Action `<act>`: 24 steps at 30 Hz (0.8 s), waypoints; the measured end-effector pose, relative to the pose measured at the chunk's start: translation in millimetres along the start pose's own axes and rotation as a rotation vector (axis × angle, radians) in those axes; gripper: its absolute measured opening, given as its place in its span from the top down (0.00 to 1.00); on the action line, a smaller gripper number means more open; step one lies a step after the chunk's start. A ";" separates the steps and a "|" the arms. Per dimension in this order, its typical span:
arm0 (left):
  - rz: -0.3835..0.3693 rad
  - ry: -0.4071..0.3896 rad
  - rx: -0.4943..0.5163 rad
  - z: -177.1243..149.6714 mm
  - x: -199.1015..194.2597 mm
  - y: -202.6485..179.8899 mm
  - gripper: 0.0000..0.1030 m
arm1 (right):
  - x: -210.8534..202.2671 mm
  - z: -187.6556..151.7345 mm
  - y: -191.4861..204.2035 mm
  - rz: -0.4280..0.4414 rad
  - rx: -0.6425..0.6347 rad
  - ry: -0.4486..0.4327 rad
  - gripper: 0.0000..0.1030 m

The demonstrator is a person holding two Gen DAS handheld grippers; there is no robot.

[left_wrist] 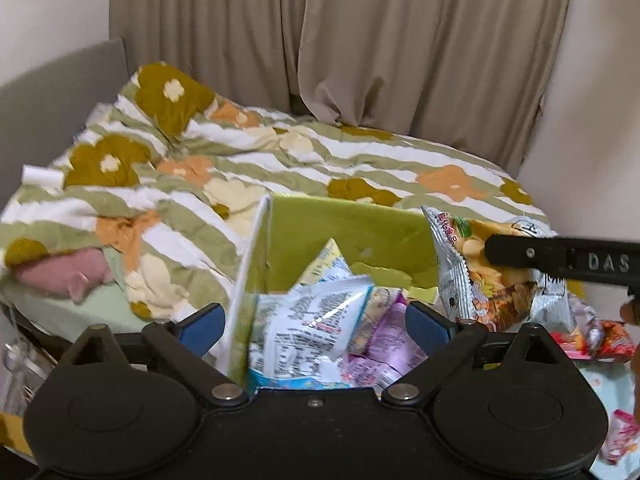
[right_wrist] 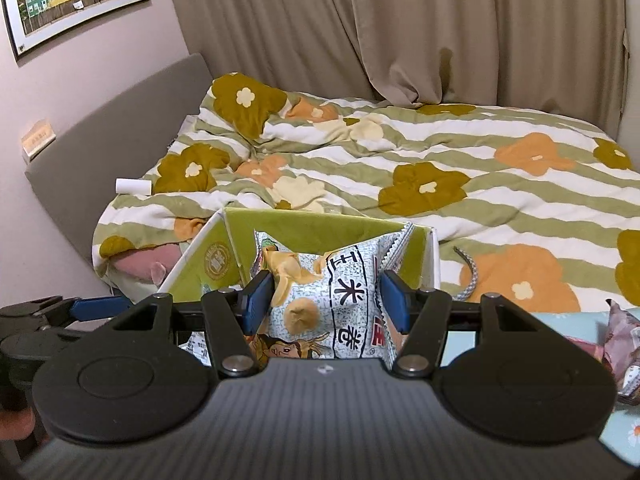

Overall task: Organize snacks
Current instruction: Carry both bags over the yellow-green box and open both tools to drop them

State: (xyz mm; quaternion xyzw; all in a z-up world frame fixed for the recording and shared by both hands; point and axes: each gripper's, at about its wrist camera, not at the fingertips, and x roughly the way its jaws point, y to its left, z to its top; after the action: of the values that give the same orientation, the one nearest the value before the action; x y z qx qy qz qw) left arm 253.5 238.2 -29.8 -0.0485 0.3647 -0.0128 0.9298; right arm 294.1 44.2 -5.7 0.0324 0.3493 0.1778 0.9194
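A green cardboard box (left_wrist: 344, 236) stands open at the bed's near edge and holds several snack packets (left_wrist: 308, 328). My left gripper (left_wrist: 316, 320) is open, its blue fingers straddling the box's left wall, holding nothing. My right gripper (right_wrist: 326, 300) is shut on a silver corn-roll snack bag (right_wrist: 336, 292) and holds it over the box (right_wrist: 320, 228). In the left wrist view that bag (left_wrist: 472, 268) hangs at the box's right side under the right gripper's black finger (left_wrist: 560, 258).
A striped flowered duvet (right_wrist: 440, 160) covers the bed behind the box. Loose snack packets (left_wrist: 592, 336) lie to the right on a light blue cloth (right_wrist: 560, 320). A pink plush (left_wrist: 64, 272) lies at left. Curtains (right_wrist: 440, 32) hang behind.
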 end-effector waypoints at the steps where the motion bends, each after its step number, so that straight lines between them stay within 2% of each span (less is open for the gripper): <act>1: 0.014 -0.007 0.013 0.5 -2.4 -1.9 0.04 | 1.3 1.3 -0.3 0.004 0.004 -0.001 0.28; 5: 0.041 -0.026 0.037 4.8 -5.9 -0.9 0.04 | 9.7 8.7 -2.7 0.037 0.024 0.001 0.28; 11: 0.062 -0.044 0.021 15.9 -0.2 0.2 0.04 | 31.3 26.8 -5.9 0.047 0.063 0.019 0.26; 12: 0.063 -0.043 0.022 16.1 1.7 -0.6 0.04 | 36.1 29.5 -6.2 0.035 0.065 0.024 0.23; 14: 0.068 -0.038 0.032 14.3 5.6 -3.0 0.04 | 45.6 32.1 -8.1 0.017 0.068 0.033 0.04; 15: 0.072 -0.034 0.037 13.2 7.6 -4.2 0.04 | 49.8 31.8 -10.1 0.017 0.073 0.037 0.00; 24: 0.053 -0.014 0.025 5.8 12.7 -10.2 0.04 | 49.6 13.1 -26.3 0.043 0.096 0.044 0.00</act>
State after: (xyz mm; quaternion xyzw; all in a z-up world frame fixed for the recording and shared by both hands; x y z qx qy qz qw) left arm 266.8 227.8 -33.1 -0.0272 0.3591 0.0077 0.9329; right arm 345.1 37.7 -32.0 0.0801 0.3767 0.1814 0.9049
